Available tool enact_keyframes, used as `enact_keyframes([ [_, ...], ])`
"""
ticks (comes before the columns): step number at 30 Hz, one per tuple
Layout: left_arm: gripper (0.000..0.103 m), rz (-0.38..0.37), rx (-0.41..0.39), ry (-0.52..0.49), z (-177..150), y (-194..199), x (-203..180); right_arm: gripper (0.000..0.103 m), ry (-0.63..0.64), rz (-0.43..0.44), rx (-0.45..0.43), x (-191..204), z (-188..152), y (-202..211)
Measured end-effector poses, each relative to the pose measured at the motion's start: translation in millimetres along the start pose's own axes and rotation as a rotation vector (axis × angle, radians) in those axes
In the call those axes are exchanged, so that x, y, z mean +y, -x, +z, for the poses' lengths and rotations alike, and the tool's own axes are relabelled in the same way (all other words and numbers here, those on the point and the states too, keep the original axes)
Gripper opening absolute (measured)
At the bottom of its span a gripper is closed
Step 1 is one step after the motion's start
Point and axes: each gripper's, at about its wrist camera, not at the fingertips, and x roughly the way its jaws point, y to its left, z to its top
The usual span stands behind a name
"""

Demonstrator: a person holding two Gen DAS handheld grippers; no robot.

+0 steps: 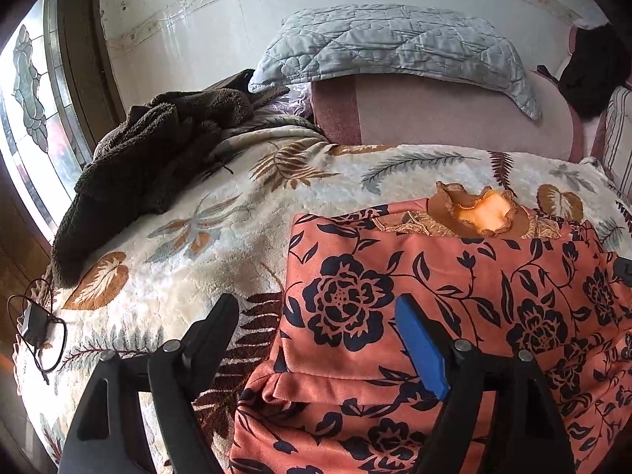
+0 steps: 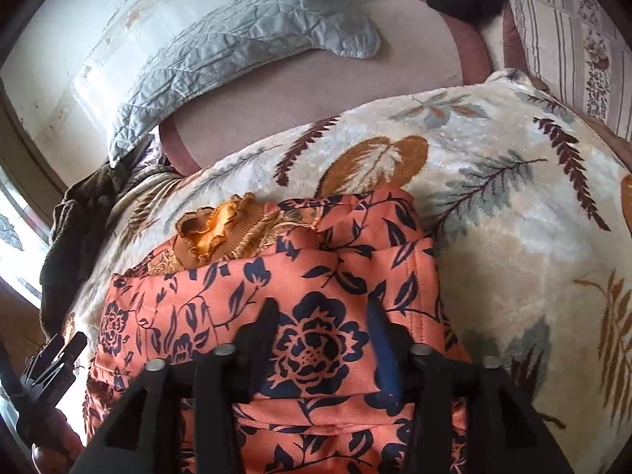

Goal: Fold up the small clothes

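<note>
An orange garment with dark navy flowers (image 1: 454, 296) lies on the leaf-patterned blanket (image 1: 205, 237), both sides folded in, a tan ruffled collar (image 1: 480, 209) at its far end. My left gripper (image 1: 316, 308) is open over the garment's left edge, one finger over the blanket, the blue-padded finger (image 1: 420, 347) over the cloth. In the right wrist view my right gripper (image 2: 322, 316) is open over the same garment (image 2: 276, 276), near its right folded edge, holding nothing. The collar (image 2: 221, 229) shows beyond it.
A dark brown fleece (image 1: 158, 158) lies in a heap at the back left. A grey quilted pillow (image 1: 391, 43) rests on a pink cushion (image 1: 454, 114). A black cable and charger (image 1: 35, 328) lie at the blanket's left edge. A striped cushion (image 2: 572, 39) stands at the right.
</note>
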Motion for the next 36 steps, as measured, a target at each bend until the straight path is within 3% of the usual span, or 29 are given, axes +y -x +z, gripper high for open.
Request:
enact_keyframes([
  [3, 0.093, -0.003, 0.081, -0.013, -4.2, -23.6, -4.1, 0.06, -0.003, -0.054, 0.099, -14.7, -4.4, -26.1],
  [6, 0.094, 0.004, 0.253, -0.047, -20.4, -61.5, -13.4, 0.059, 0.023, -0.026, 0.085, -15.7, -4.1, -20.5],
  [8, 0.094, 0.001, 0.214, -0.006, -19.0, -54.1, -10.9, 0.059, -0.007, 0.019, 0.052, -18.2, -2.7, -5.1],
  [10, 0.094, -0.032, 0.198, -0.02, -13.4, -45.1, -13.4, 0.059, -0.009, 0.044, -0.009, -15.8, -1.1, 12.9],
  [12, 0.094, -0.019, 0.14, -0.018, -10.9, -33.4, -14.4, 0.059, -0.006, 0.05, -0.04, -16.1, -0.7, 21.0],
  [13, 0.094, -0.022, 0.124, -0.02, -9.7, -29.6, -15.1, 0.06, -0.015, 0.041, -0.018, -17.4, -1.7, 14.5],
  [15, 0.094, -0.034, 0.106, -0.031, -10.8, -24.8, -17.5, 0.059, -0.057, 0.042, 0.158, -27.0, -11.2, -16.2],
  [16, 0.094, -0.016, 0.091, -0.046, -11.9, -21.9, -19.4, 0.055, -0.05, 0.038, 0.162, -27.3, -15.8, -17.5],
  [18, 0.094, 0.013, 0.041, -0.088, -12.7, -6.2, -22.9, 0.055, -0.009, 0.01, 0.096, -17.2, -15.4, 8.9],
  [20, 0.094, 0.022, -0.027, -0.128, -17.9, 21.0, -24.2, 0.056, -0.027, 0.089, -0.006, -13.9, -19.1, 46.8],
  [23, 0.094, -0.005, -0.105, -0.122, -25.9, 65.5, -18.8, 0.057, -0.032, 0.119, -0.114, -16.9, -41.8, 98.7],
  [29, 0.098, -0.099, -0.105, -0.041, -73.0, 135.0, 7.0, 0.058, 0.064, 0.067, -0.155, -26.7, -97.4, 157.6],
  [36, 0.098, -0.061, 0.001, -0.009, -124.7, 168.0, 32.8, 0.058, 0.046, 0.104, -0.184, -68.5, -151.6, 207.8],
])
